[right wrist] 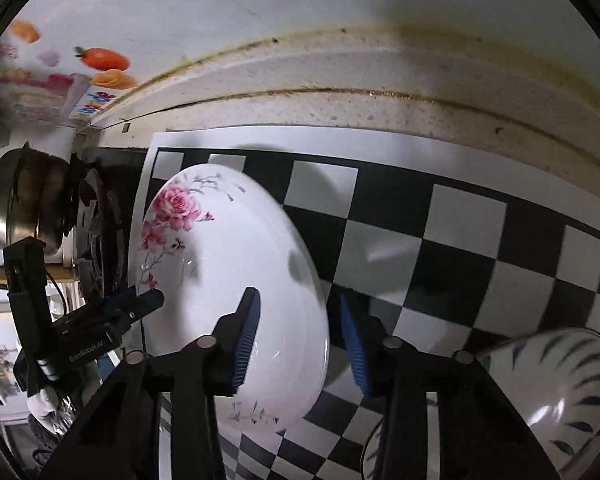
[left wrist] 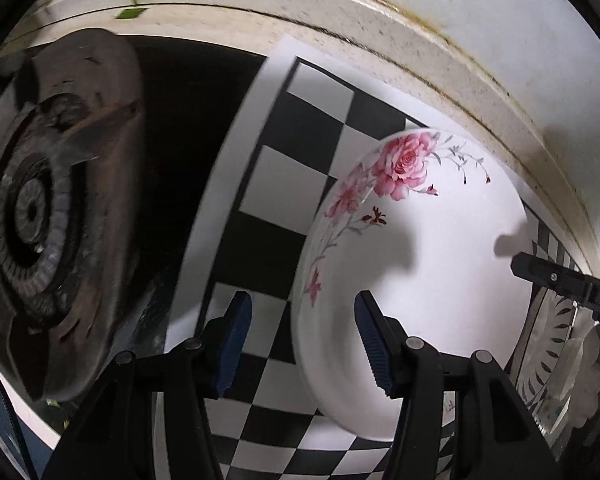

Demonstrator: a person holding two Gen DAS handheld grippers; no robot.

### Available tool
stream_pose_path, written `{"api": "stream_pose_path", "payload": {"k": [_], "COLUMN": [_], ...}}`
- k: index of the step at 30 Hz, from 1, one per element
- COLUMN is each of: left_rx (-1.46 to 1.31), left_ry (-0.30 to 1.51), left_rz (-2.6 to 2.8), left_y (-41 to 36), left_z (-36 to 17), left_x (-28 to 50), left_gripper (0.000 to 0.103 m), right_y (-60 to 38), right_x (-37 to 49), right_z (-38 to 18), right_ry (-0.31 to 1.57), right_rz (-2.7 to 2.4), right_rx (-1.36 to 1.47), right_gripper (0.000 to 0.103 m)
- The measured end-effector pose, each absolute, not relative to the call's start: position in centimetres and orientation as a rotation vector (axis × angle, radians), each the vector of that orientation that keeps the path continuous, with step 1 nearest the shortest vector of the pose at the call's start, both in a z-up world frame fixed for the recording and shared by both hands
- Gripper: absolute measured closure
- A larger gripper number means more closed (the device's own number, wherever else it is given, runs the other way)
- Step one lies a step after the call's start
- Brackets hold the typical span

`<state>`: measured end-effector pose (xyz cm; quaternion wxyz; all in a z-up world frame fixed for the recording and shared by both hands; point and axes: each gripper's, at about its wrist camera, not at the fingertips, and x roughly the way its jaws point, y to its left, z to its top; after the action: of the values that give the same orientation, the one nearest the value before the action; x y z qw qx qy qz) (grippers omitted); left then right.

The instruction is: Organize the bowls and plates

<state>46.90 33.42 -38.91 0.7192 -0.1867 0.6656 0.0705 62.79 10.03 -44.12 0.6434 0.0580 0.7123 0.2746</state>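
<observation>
Blue ribbed pads on black fingers fill the foreground of both wrist views: the left gripper (left wrist: 302, 344) and right gripper (right wrist: 300, 340) each stand partly open, straddling opposite edges of the same dish, pads not visibly pressing on it, so neither has a firm hold. Largest thing around is the black-and-white checkerboard sheet (right wrist: 460, 240) on the speckled cream stone counter (right wrist: 340, 108), and on it rests the white ceramic plate with pink rose print (right wrist: 236, 280), just beside the dark rusty gas burner (left wrist: 40, 216) at the sheet's left edge. A white bowl with dark blue leaf strokes (right wrist: 560, 392) sits near the right gripper's outer finger; a steel pot (right wrist: 16, 208) stands further off. Risks, judged: closing with rim off-centre between the pads could pinch only glaze and let the slick plate slip or tip; two grippers pulling unevenly could twist it; a sideways swing might knock the leaf bowl or clip the burner, chipping the plate.
</observation>
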Motion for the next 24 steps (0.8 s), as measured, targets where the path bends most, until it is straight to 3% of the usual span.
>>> {"api": "stream_pose_path", "payload": {"k": [3, 4, 8, 24], "left_rx": [-0.416, -0.422, -0.406, -0.316], "left_ry": [1.475, 1.471, 1.460, 1.359], "left_rz": [0.114, 0.106, 0.122, 0.124], "left_y": [33.1, 32.9, 32.6, 28.7], "left_z": [-39.3, -39.2, -38.8, -30.0], "left_x": [47.1, 47.2, 47.1, 42.6], "left_gripper": [0.076, 0.077, 0.078, 0.079], "right_y": [10.0, 10.1, 10.2, 6.9], "right_x": [62.7, 62.6, 62.3, 58.4], "right_z": [-44.9, -45.1, -45.4, -40.5], "right_ry": [1.661, 1.670, 1.663, 1.580], "right_rz": [0.635, 0.636, 0.622, 0.706], "right_rx": [0.147, 0.144, 0.105, 0.168], "right_gripper": [0.073, 0.074, 0.087, 0.088]}}
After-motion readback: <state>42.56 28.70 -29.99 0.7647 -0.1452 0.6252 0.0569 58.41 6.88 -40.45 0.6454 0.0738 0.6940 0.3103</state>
